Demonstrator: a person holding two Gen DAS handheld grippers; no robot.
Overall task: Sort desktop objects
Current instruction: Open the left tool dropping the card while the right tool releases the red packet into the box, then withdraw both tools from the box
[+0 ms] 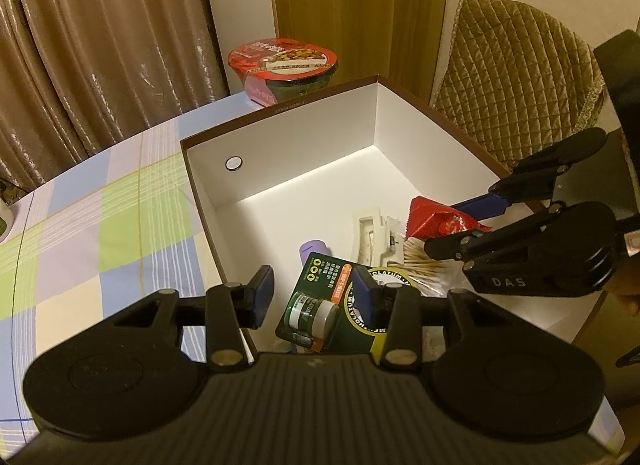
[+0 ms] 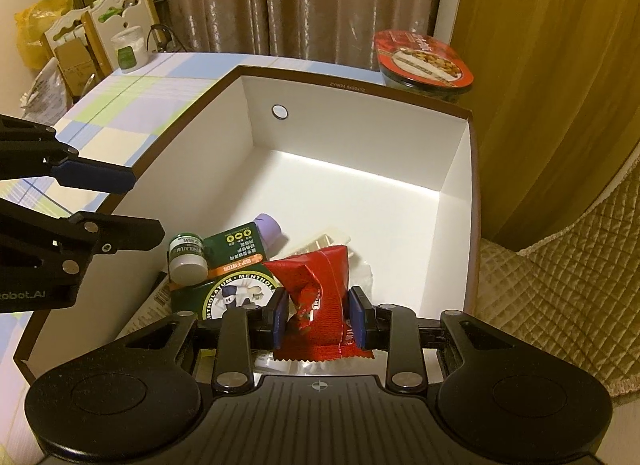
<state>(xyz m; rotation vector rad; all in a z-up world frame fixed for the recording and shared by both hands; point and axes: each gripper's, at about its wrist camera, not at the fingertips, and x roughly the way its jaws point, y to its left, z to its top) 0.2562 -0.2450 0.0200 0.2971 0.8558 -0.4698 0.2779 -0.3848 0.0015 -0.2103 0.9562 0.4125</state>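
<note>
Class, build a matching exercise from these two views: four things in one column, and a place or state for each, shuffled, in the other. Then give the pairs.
Things
1. red packet
2. left gripper
3. instant noodle bowl
4. small green-labelled jar

Places or states
A. outside the box, on the table behind its far wall
B. pinched between blue pads over the box
C. open, holding nothing
D. lying in the box on the green card

Pairs: 1-B, 2-C, 3-A, 4-D
</note>
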